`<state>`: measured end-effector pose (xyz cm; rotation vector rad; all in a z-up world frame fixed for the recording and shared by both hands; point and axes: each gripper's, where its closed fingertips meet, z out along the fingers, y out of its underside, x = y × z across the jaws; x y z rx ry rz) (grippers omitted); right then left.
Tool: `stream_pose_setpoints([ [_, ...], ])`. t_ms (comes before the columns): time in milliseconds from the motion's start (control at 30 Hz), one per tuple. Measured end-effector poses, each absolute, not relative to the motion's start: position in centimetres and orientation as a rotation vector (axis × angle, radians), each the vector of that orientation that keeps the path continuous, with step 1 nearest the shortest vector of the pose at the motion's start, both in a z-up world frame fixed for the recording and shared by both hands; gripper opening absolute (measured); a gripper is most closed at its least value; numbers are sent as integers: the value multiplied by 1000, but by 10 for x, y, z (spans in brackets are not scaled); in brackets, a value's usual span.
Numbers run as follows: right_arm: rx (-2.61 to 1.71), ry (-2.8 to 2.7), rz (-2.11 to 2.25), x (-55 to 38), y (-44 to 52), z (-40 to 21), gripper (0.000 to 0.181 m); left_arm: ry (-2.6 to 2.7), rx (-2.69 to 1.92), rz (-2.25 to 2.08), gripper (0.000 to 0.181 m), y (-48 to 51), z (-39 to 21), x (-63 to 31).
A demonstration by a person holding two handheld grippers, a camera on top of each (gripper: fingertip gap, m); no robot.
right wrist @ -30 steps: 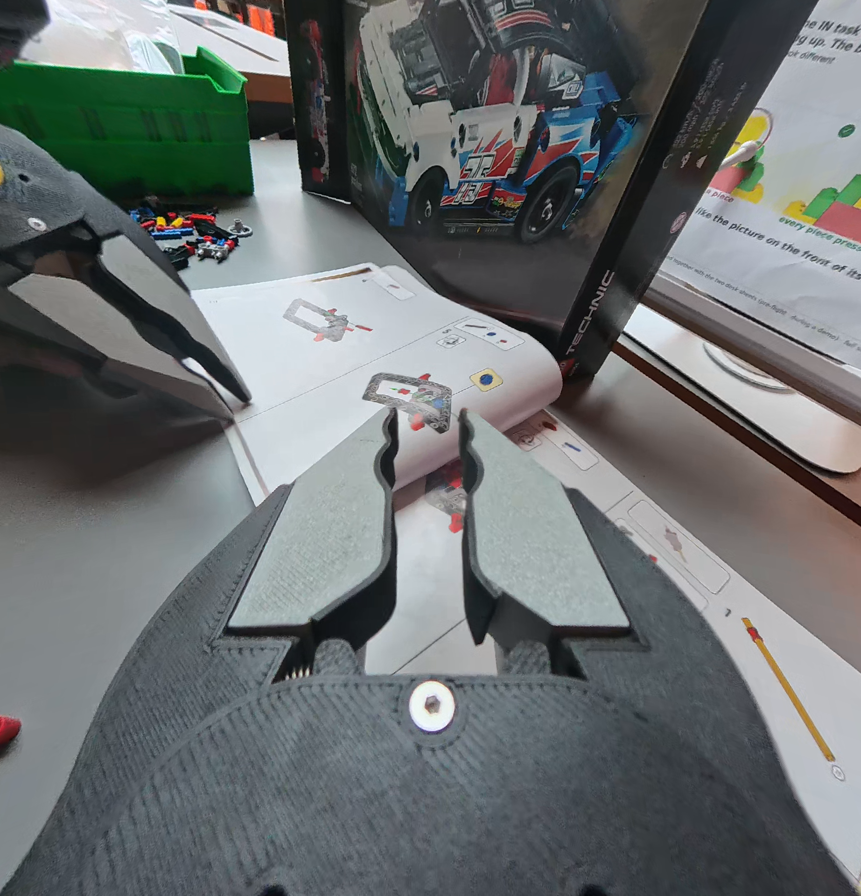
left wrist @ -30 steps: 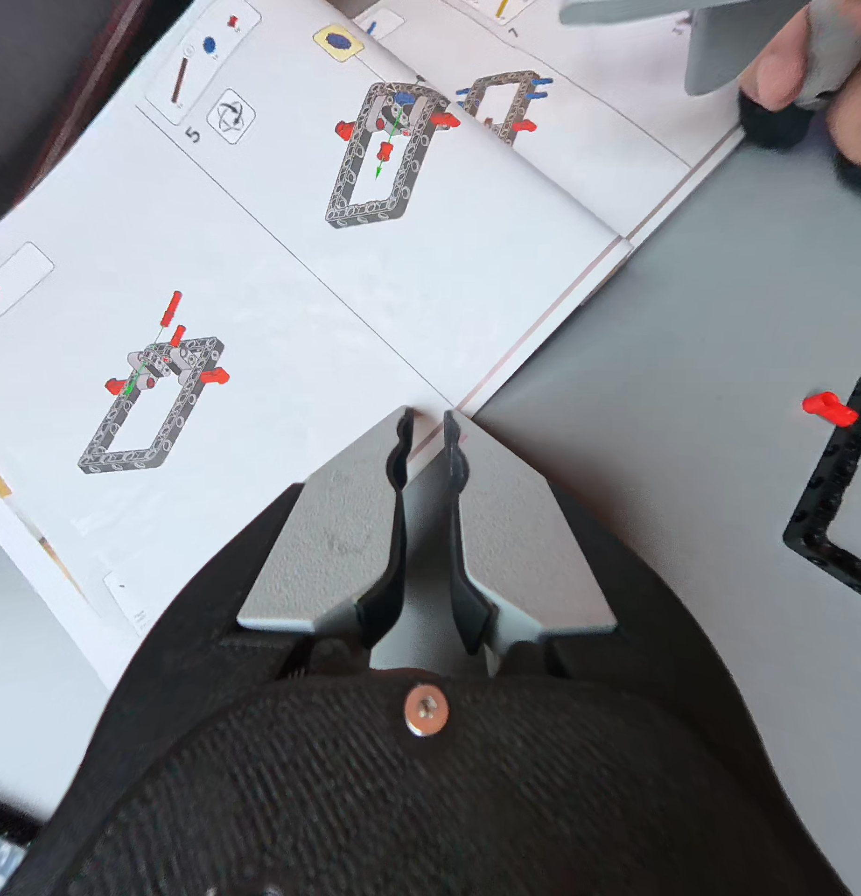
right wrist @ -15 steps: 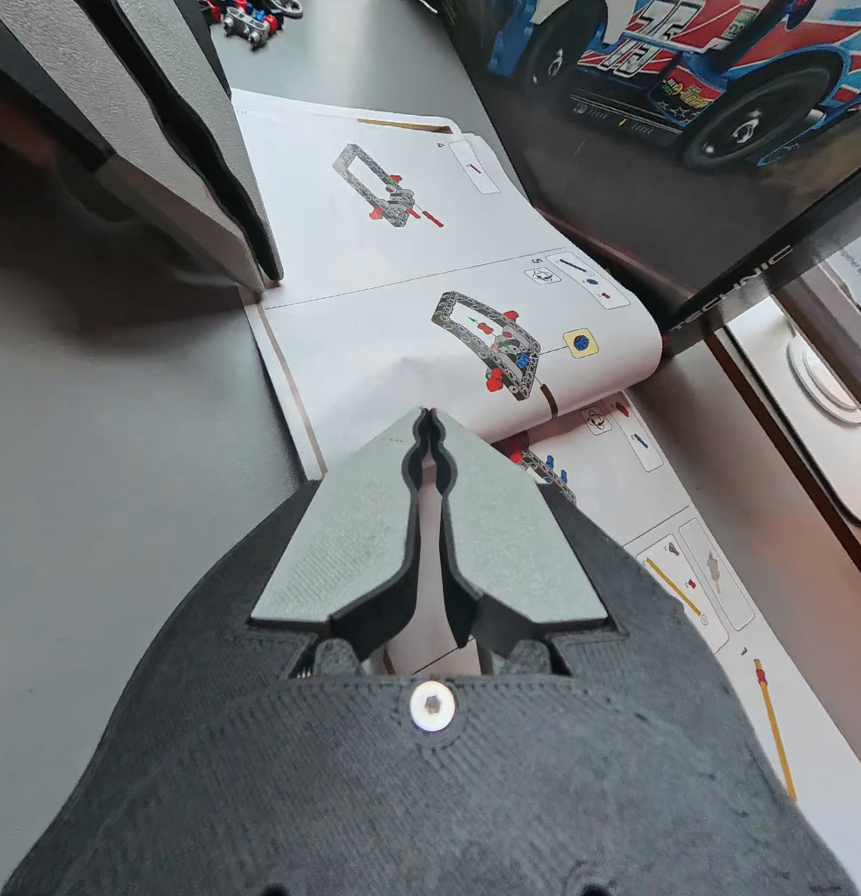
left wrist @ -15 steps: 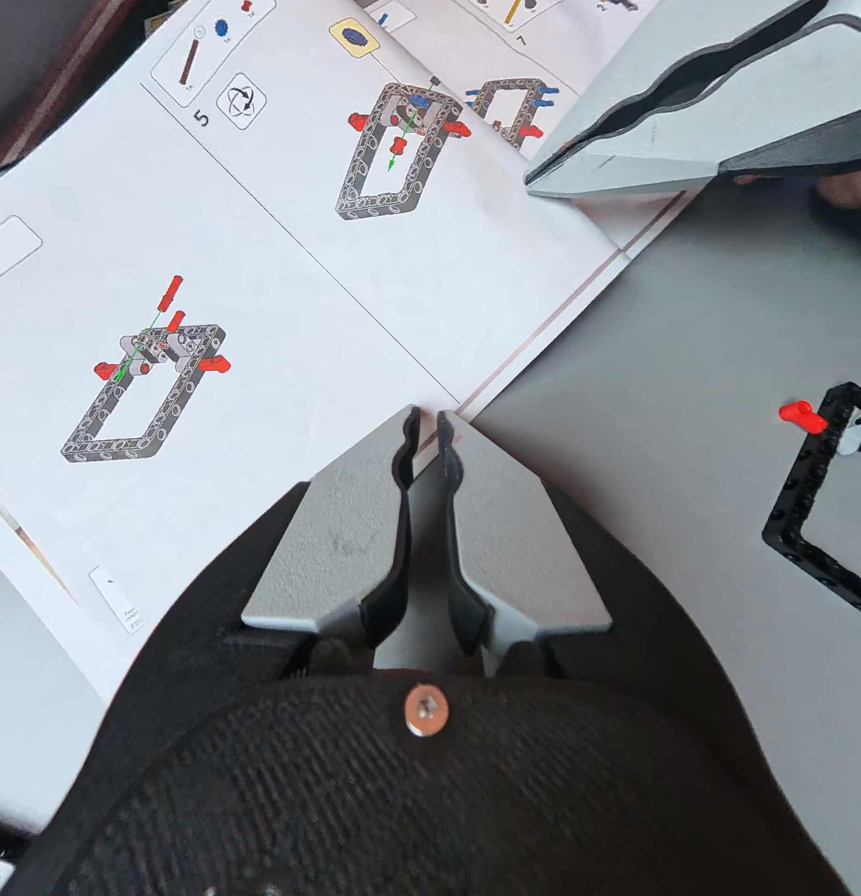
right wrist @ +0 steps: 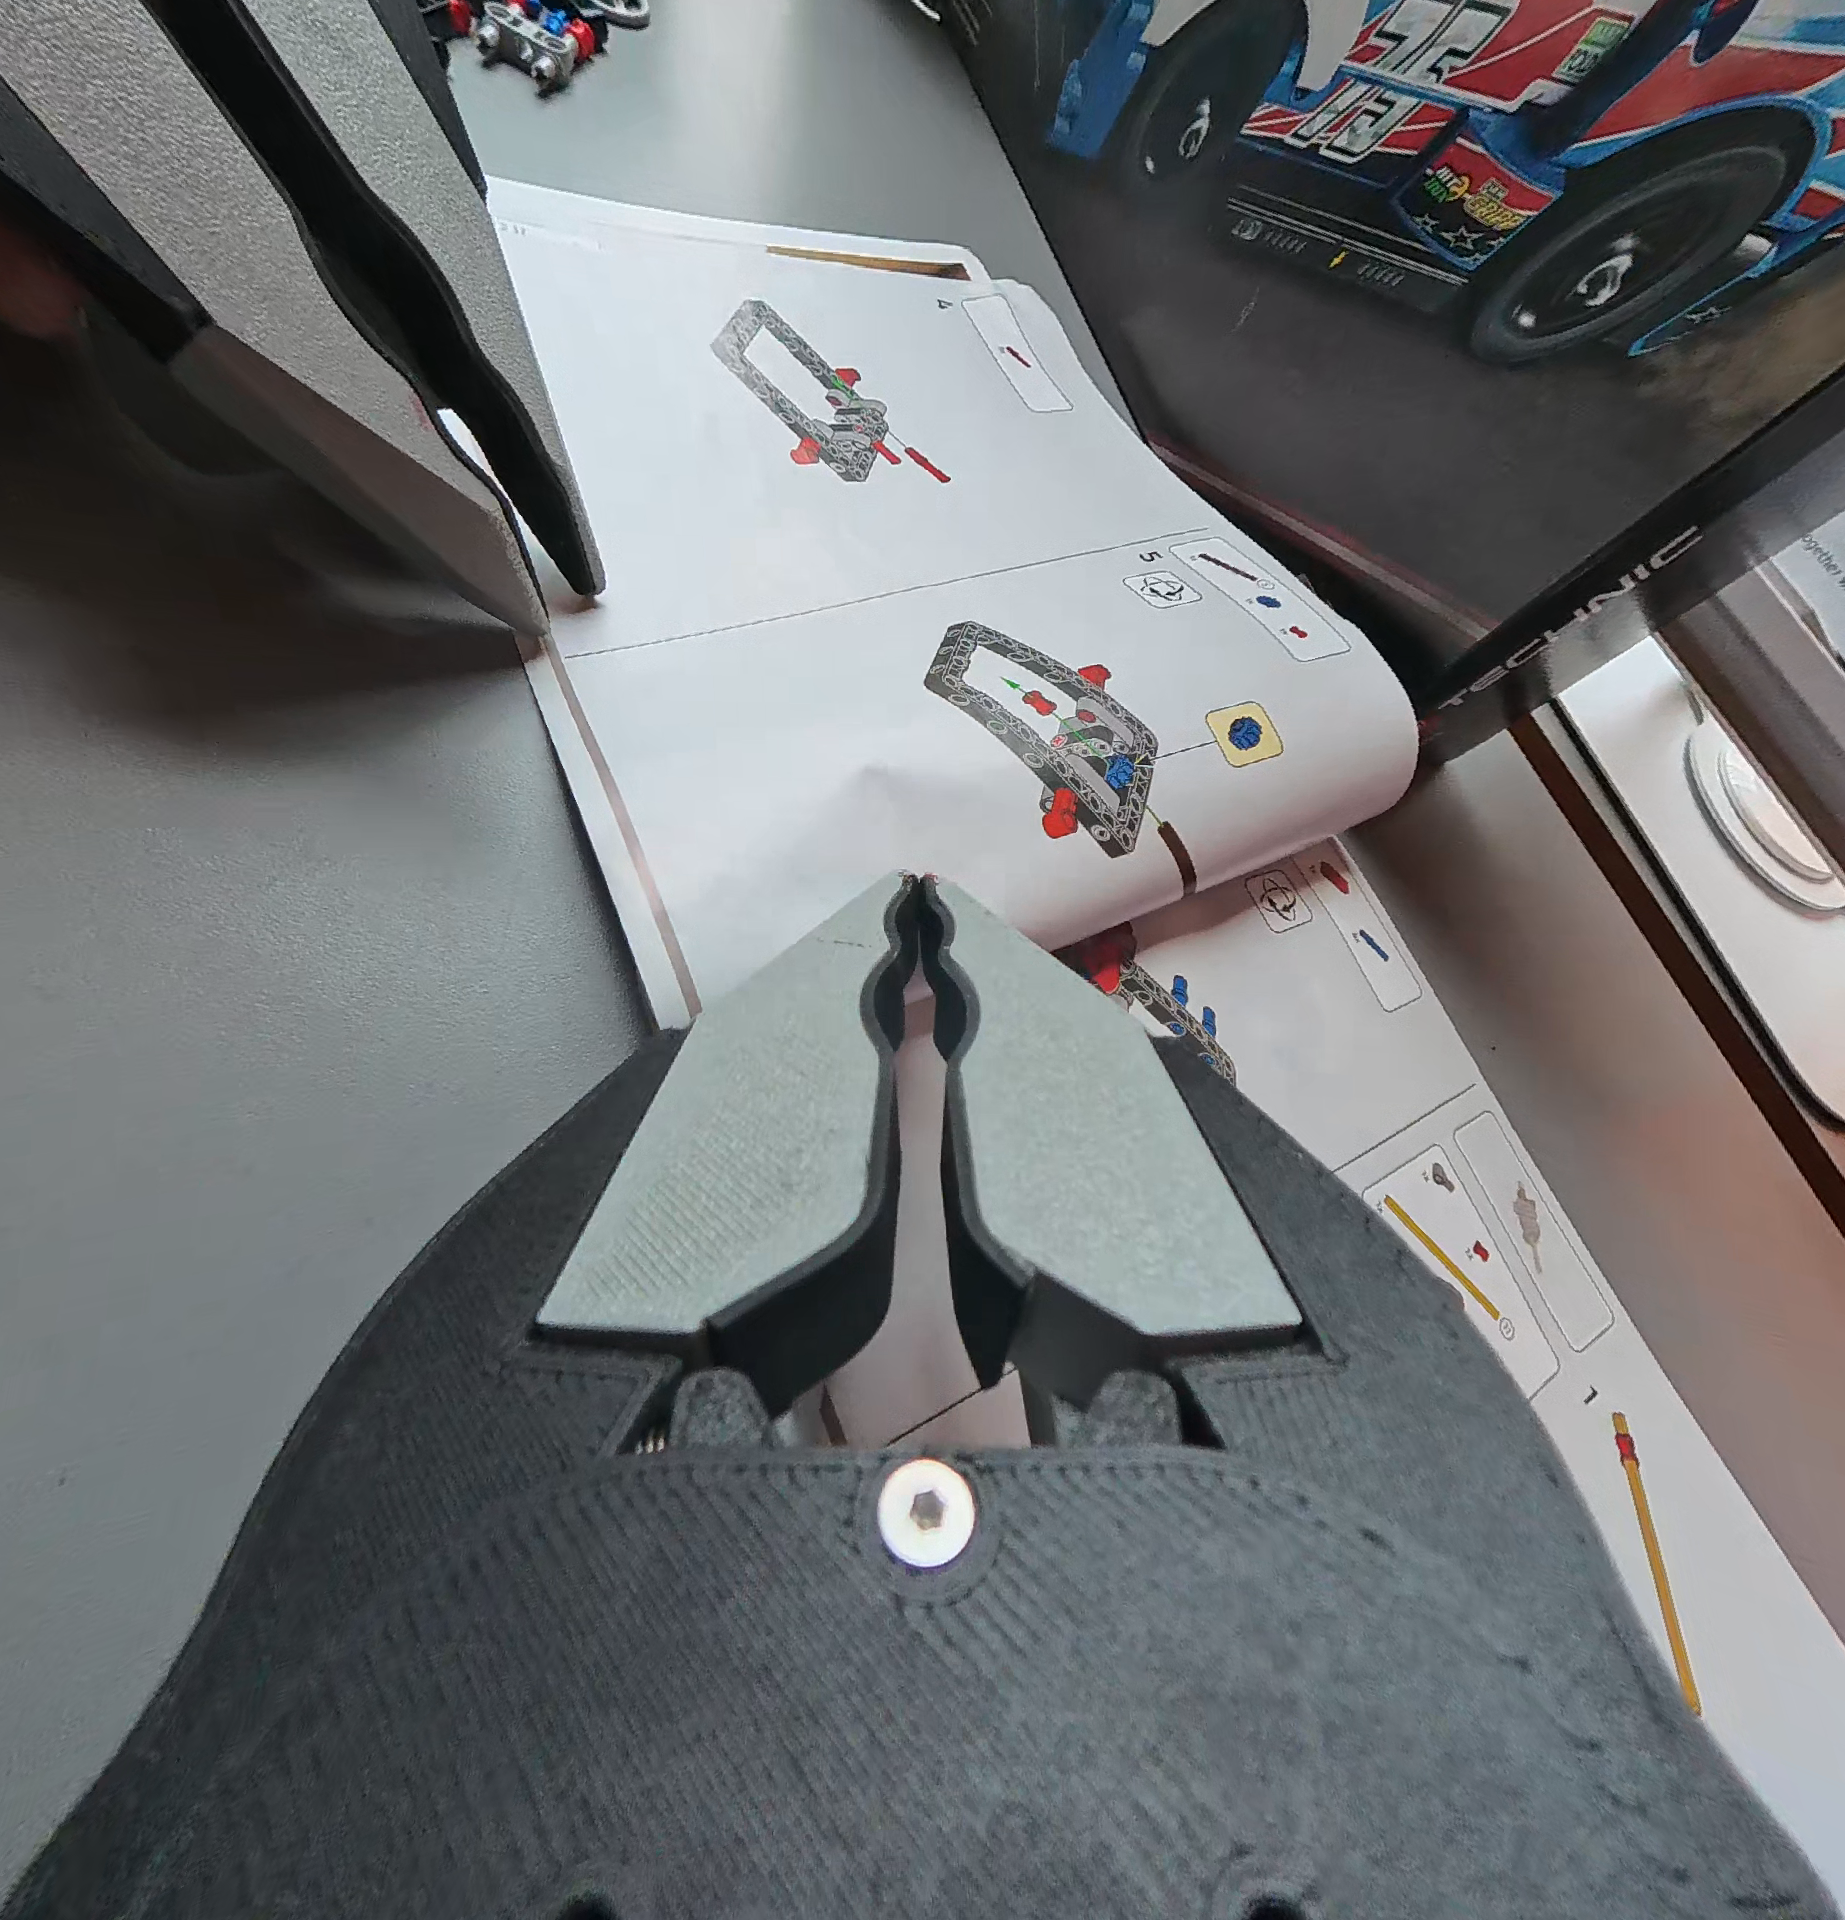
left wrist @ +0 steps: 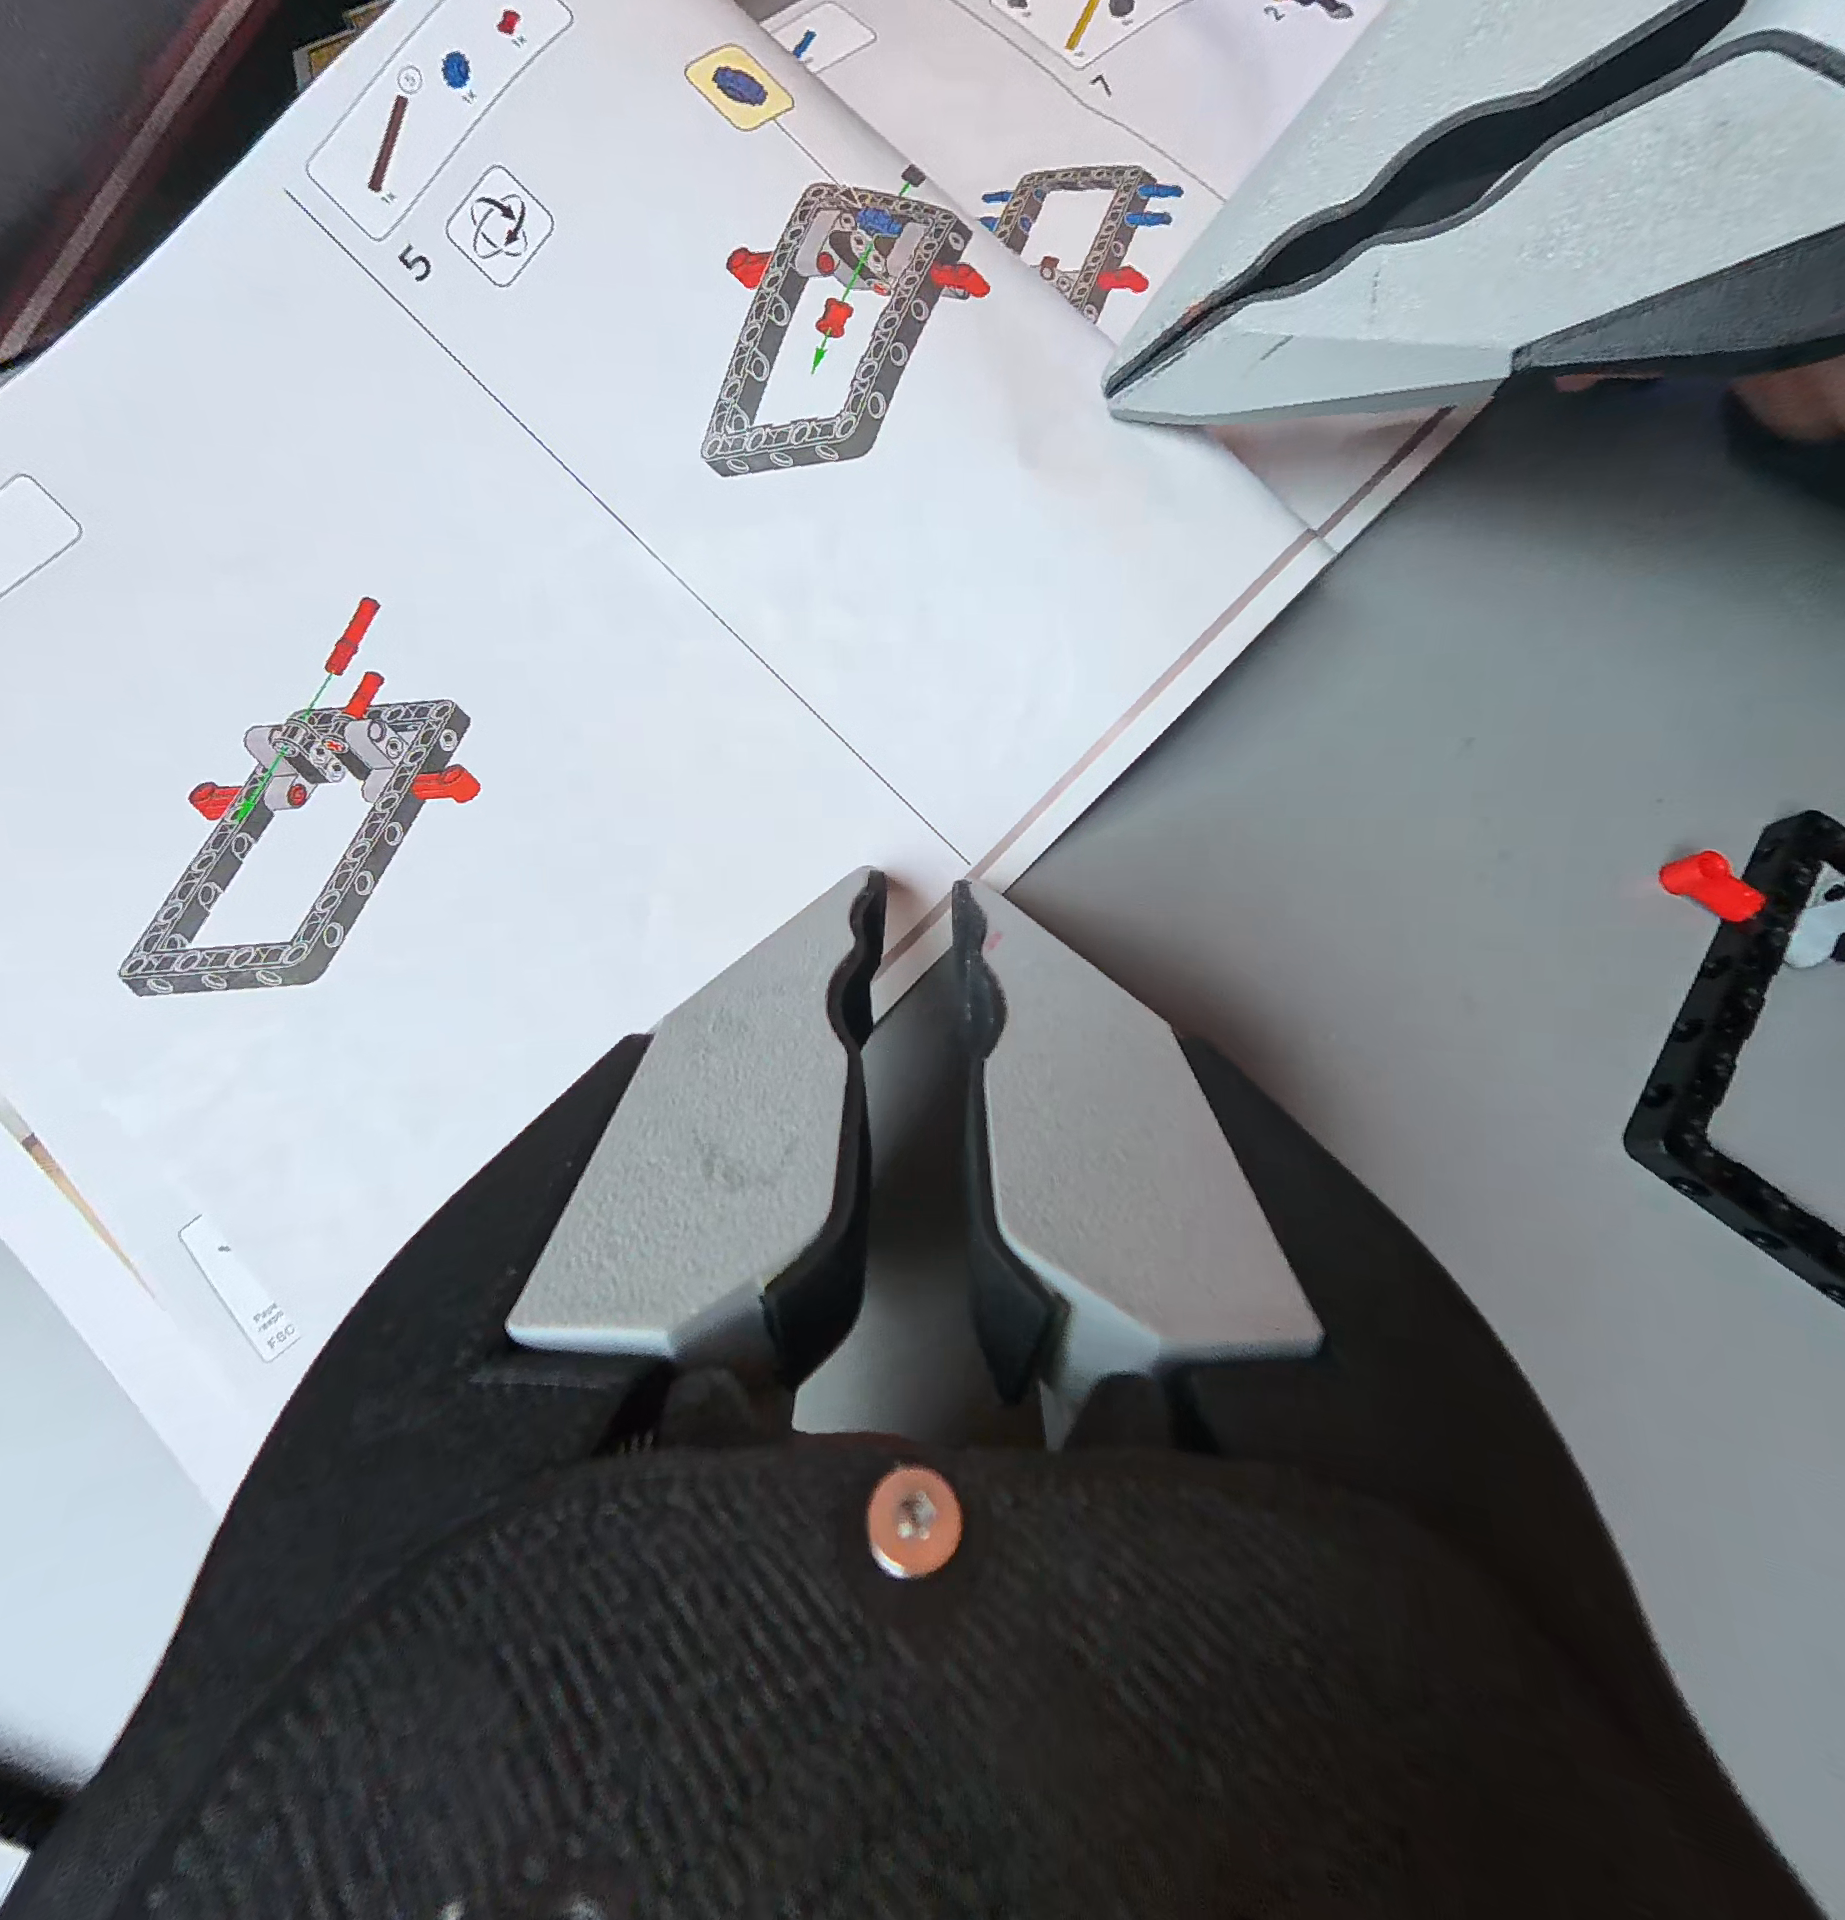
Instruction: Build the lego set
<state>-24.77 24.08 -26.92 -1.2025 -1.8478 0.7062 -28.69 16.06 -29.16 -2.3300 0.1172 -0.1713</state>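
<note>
While pinched: right gripper (right wrist: 920,883) above booklet (right wrist: 793,665)

The instruction booklet (left wrist: 606,582) is smooth white paper on a matt grey surface (left wrist: 1417,790). The black frame (left wrist: 1718,1049) and red pin (left wrist: 1707,885) look like shiny plastic. The box (right wrist: 1469,260) is glossy card. The left hand-held gripper (left wrist: 913,894) has rough, matt grey fingers (left wrist: 752,1122) in a ribbed black body.
</note>
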Motion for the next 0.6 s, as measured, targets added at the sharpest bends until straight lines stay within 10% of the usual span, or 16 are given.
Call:
stream_pose_setpoints([
  [600,-1202,-2129,814,-230,203,-292,0,86,-2334,-268,0,160,-292,-283],
])
